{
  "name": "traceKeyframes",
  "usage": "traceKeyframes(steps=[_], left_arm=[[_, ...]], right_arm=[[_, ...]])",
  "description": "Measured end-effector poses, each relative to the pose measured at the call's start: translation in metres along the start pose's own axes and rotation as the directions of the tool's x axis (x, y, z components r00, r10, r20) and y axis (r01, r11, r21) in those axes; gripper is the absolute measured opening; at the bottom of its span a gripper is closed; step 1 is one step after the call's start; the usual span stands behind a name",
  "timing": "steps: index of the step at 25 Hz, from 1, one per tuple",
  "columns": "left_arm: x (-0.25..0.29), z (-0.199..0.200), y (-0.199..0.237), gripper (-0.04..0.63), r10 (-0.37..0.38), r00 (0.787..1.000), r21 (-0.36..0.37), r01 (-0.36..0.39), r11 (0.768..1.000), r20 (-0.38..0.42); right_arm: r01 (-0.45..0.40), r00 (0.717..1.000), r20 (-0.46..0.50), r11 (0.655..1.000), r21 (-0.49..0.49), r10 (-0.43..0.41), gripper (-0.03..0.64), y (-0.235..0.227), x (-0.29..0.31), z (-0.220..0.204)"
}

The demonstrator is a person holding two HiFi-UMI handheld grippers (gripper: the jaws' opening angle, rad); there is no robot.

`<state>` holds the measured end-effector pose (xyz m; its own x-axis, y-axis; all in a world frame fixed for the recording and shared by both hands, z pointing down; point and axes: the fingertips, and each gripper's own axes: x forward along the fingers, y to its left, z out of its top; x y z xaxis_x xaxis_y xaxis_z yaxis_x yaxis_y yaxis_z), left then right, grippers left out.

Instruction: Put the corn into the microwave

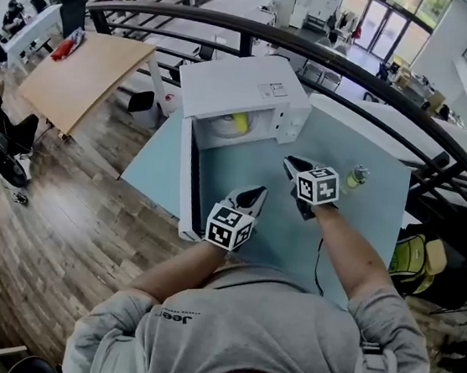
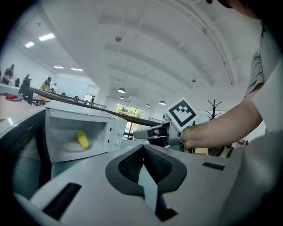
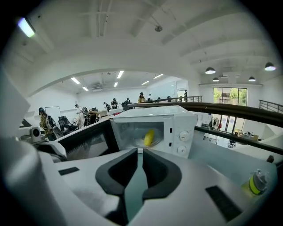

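Table: pale blue tabletop [image 1: 367, 198], one, carries everything.
Microwave: white box microwave [image 1: 237, 85], one, far side, door [image 1: 186, 176] hung open leftward so the inside is reachable.
Grippers: two, near side of microwave; left gripper [image 2: 142, 148] jaws together, empty; right gripper [image 3: 138, 152] jaws nearly together, thin slit, empty.
Bottle: small clear bottle [image 1: 354, 178], yellow-green label, one, far right, unused.
Corn: yellow corn cob [image 1: 239, 124], one, inside microwave on glass turntable [image 2: 73, 149]; placement looks done.
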<state>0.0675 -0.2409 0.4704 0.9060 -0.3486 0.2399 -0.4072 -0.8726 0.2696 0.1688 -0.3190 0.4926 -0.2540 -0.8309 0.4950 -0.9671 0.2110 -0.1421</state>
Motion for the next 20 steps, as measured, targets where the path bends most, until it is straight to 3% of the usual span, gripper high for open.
traceKeyframes(steps=[8, 15, 20], left_arm=[[-0.017, 0.021, -0.026, 0.017, 0.113, 0.992, 0.033, -0.115, 0.993, 0.051], [-0.014, 0.037, -0.080, 0.017, 0.171, 0.981, 0.030, -0.174, 0.984, 0.093], [-0.005, 0.054, -0.124, 0.017, 0.193, 0.973, 0.086, -0.205, 0.975, 0.123]], right_arm=[[-0.075, 0.997, 0.024, 0.996, -0.038, 0.076, 0.020, -0.010, -0.069, -0.006], [-0.150, 0.987, 0.039, 0.986, -0.071, 0.153, 0.018, -0.026, -0.152, -0.016], [-0.166, 0.983, 0.061, 0.984, -0.071, 0.170, 0.018, -0.053, -0.205, -0.021]])
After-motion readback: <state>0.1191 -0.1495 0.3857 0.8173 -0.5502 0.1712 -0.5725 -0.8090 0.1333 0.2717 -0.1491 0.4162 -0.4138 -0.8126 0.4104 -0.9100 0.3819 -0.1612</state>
